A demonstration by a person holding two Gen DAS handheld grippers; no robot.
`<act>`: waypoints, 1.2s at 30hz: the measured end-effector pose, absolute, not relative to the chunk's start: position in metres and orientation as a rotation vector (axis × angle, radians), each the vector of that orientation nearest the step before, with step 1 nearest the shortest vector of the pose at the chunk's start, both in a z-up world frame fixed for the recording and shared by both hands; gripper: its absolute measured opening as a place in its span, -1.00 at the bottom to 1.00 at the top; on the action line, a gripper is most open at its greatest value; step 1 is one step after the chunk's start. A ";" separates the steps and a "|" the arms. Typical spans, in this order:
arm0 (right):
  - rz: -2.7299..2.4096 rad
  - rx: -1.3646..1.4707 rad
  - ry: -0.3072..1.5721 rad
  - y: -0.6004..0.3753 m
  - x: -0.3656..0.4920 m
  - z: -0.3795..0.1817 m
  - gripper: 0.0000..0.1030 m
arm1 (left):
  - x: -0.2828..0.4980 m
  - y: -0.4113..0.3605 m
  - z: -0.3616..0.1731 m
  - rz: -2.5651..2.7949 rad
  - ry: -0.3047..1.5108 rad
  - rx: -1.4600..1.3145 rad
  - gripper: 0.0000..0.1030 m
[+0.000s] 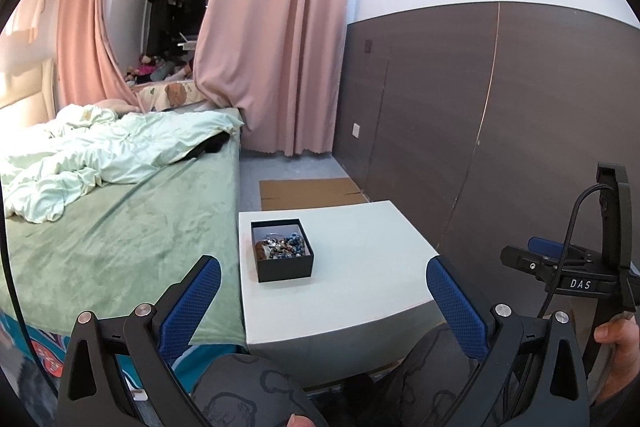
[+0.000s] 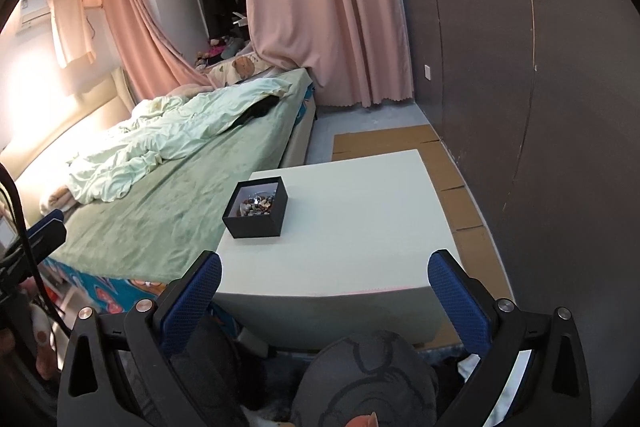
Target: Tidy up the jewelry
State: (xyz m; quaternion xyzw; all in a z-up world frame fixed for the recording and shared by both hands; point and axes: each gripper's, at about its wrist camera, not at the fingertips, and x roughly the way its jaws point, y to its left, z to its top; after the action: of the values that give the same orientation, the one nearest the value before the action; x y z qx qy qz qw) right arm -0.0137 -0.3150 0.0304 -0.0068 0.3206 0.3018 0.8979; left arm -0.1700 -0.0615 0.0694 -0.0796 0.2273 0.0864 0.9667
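Note:
An open black box (image 1: 282,250) holding a heap of mixed beaded jewelry (image 1: 284,246) sits near the left edge of a small white table (image 1: 360,279). It also shows in the right wrist view (image 2: 256,207), with the jewelry (image 2: 258,205) inside. My left gripper (image 1: 324,287) is open and empty, held back from the table's near edge, below the box. My right gripper (image 2: 325,287) is open and empty, also short of the table's (image 2: 352,227) near edge. The right gripper also shows from the side in the left wrist view (image 1: 560,263).
A bed with a green sheet (image 1: 120,227) and rumpled pale duvet lies left of the table. A dark wall panel (image 1: 480,127) runs along the right. Flattened cardboard (image 1: 312,193) lies on the floor behind the table. Pink curtains (image 1: 280,27) hang at the back. My knees are below the table.

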 end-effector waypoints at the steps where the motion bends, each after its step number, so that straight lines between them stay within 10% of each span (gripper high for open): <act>1: 0.622 -0.015 0.661 -0.316 -0.014 0.030 1.00 | -0.170 -0.062 0.070 0.178 0.459 -0.162 0.99; 36: 0.584 -0.017 0.625 -0.331 -0.029 0.034 1.00 | -0.181 -0.069 0.066 0.199 0.455 -0.131 0.99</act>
State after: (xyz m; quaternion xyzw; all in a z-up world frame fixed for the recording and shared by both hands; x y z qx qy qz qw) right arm -0.0290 -0.3309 0.0338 -0.0083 0.3028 0.2833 0.9099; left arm -0.1810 -0.0690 0.0662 -0.0645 0.2250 0.0983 0.9672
